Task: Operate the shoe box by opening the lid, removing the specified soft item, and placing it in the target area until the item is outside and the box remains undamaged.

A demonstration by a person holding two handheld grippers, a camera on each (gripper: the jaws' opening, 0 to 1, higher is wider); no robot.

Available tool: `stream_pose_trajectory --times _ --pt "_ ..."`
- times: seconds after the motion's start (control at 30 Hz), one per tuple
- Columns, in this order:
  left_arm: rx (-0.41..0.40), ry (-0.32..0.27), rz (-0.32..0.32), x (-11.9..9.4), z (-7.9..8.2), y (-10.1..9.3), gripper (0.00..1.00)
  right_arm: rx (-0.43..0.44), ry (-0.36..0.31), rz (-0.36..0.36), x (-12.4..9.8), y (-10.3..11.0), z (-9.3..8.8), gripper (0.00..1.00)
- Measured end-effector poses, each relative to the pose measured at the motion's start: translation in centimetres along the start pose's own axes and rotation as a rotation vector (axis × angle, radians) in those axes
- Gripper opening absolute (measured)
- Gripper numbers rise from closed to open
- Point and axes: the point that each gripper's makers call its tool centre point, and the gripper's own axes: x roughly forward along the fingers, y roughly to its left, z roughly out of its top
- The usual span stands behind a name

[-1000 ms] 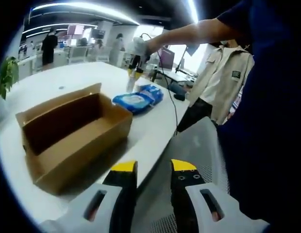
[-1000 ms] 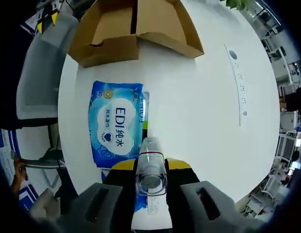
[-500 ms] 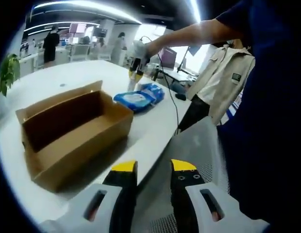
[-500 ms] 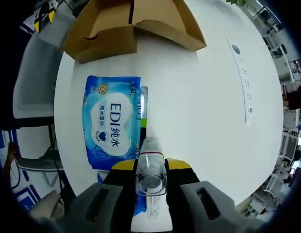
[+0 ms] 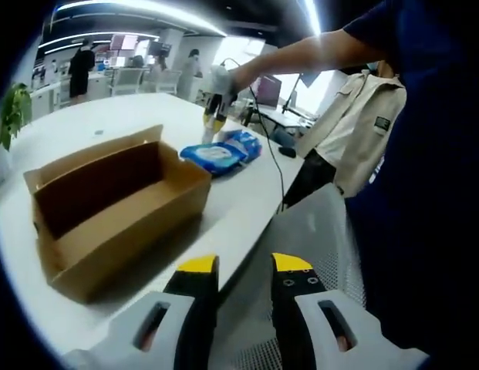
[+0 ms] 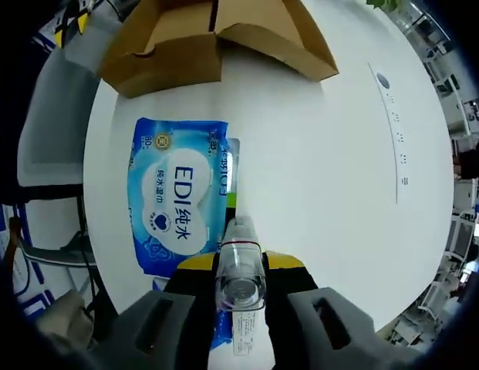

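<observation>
The brown cardboard shoe box [image 5: 108, 204] stands open on the white table, and its inside looks bare from the left gripper view. Beyond it lies a blue soft pack of wet wipes [image 5: 220, 153]. My left gripper [image 5: 244, 266] is open over the table's near edge, holding nothing. My right gripper [image 6: 240, 260] is shut on a small clear bottle [image 6: 240, 284], hovering above the wipes pack [image 6: 180, 196]. The box [image 6: 216, 38] lies further ahead in that view. In the left gripper view a gloved hand holds the right gripper [image 5: 214, 114] just above the pack.
A grey mesh chair back [image 5: 316, 231] stands by the table's edge under my left gripper. A person in dark blue fills the right side. A socket strip [image 6: 395, 127] runs along the white table [image 6: 316, 177]. A potted plant [image 5: 11, 116] stands far left.
The right gripper view has drifted a little, so the wipes pack sits slightly lower in it. The bottle stays gripped. The left gripper has hardly moved.
</observation>
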Motion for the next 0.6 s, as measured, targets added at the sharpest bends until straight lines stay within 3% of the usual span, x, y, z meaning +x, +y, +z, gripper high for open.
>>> stream_pose_trajectory --times 0.6 --pt "-0.005 0.003 -0.003 0.30 -0.24 -0.01 0.24 -0.016 -0.005 0.000 0.09 -0.35 0.21 0.20"
